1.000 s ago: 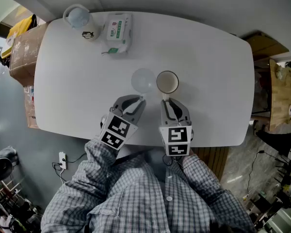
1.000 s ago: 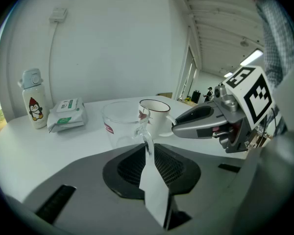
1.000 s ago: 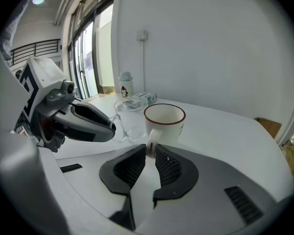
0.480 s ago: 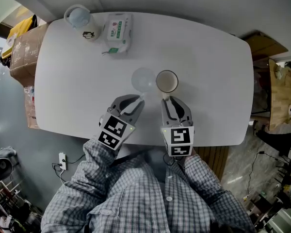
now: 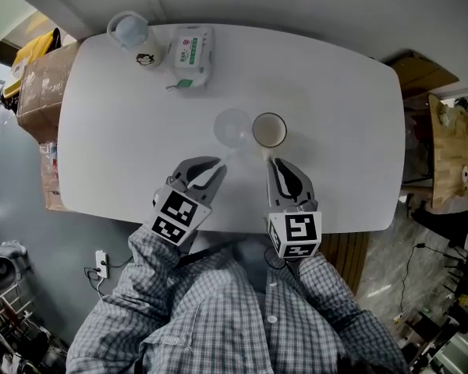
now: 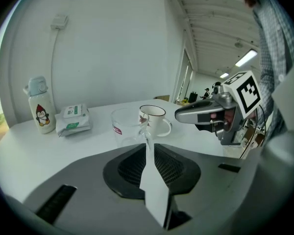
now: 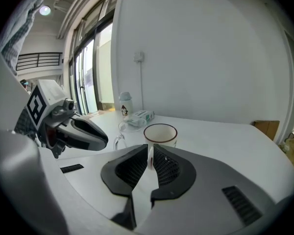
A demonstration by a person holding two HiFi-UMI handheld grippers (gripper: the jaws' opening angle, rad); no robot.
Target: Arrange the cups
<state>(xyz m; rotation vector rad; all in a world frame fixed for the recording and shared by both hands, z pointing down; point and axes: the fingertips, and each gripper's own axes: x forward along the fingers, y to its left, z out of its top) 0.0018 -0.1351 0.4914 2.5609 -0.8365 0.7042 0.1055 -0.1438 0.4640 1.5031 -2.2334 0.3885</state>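
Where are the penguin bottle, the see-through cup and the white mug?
penguin bottle (image 5: 146,54), head view, on its white body by the penguin picture.
glass cup (image 5: 232,128), head view, on its round clear bottom.
white mug (image 5: 269,130), head view, on the inside, within the dark rim.

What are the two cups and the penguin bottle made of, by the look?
The glass cup: clear glass or hard plastic, glossy; the table shows through its wall.
The mug: likely glazed ceramic; opaque white, shiny, with a dark rim line.
The bottle: opaque white wall with a printed penguin; metal or plastic, can't tell. Its pale blue lid looks like plastic.
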